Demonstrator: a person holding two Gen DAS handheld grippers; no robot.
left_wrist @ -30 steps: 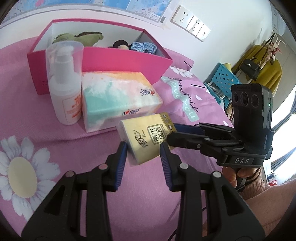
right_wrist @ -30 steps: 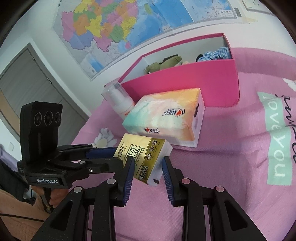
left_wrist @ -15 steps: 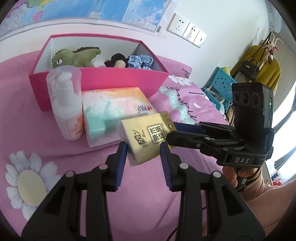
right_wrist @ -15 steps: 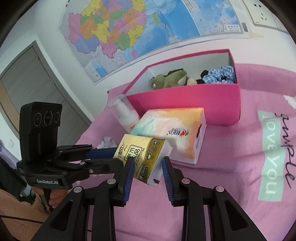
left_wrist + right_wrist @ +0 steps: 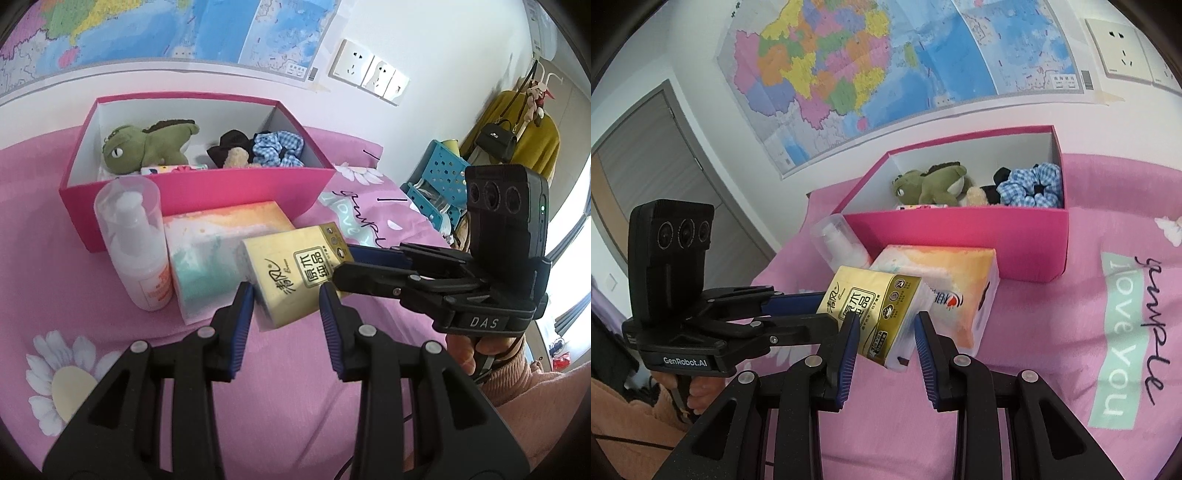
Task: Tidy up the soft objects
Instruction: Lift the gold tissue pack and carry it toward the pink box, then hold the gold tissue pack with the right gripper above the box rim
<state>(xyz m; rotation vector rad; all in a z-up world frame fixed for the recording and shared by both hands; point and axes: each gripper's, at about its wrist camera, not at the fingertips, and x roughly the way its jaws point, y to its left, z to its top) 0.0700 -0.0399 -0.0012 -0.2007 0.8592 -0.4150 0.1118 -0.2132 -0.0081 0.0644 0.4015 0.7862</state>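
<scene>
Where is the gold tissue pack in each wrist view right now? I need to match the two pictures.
Left wrist view: gold tissue pack sits at centre, just above the left tool, with the right tool entering from the right.
Right wrist view: the pack sits at centre, above the right tool, with the left tool entering from the left.
Shared landmark: pink box behind it.
</scene>
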